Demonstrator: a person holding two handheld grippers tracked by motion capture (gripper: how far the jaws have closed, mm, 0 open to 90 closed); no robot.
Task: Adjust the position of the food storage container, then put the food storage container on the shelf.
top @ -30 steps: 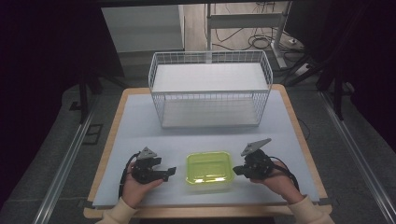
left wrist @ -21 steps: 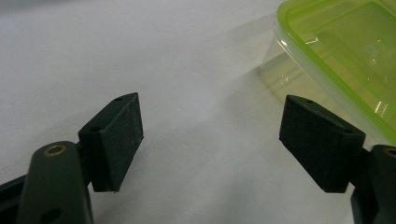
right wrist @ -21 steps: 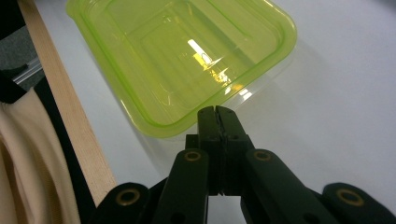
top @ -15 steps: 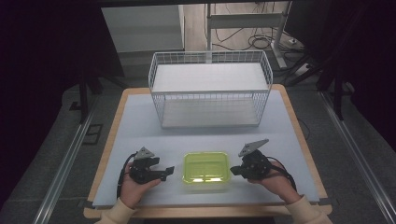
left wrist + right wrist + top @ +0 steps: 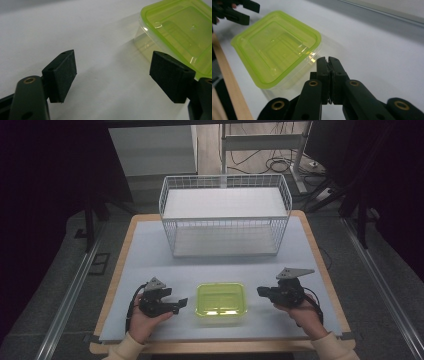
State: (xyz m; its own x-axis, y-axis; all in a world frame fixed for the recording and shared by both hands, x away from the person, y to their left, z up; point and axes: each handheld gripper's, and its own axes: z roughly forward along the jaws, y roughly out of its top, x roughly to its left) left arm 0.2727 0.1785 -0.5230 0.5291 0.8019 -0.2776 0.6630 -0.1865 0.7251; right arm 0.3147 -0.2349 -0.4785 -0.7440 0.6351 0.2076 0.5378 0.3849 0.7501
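Lidded green container (image 5: pixel 221 299) at near middle of white surface (image 5: pixel 150 255), left gripper (image 5: pixel 181 303) wide open beside it, right gripper (image 5: pixel 260 291) pads together, empty, jaws just parting slightly, wire basket (image 5: pixel 225 220) behind.

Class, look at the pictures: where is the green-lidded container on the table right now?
In the high view the container sits near the table's front edge, between the left gripper and right gripper, touching neither, with the wire basket behind it.

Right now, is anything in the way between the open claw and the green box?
No. The left claw stands open beside the green-lidded box, with bare white table between them. One pad is close to the box's corner.
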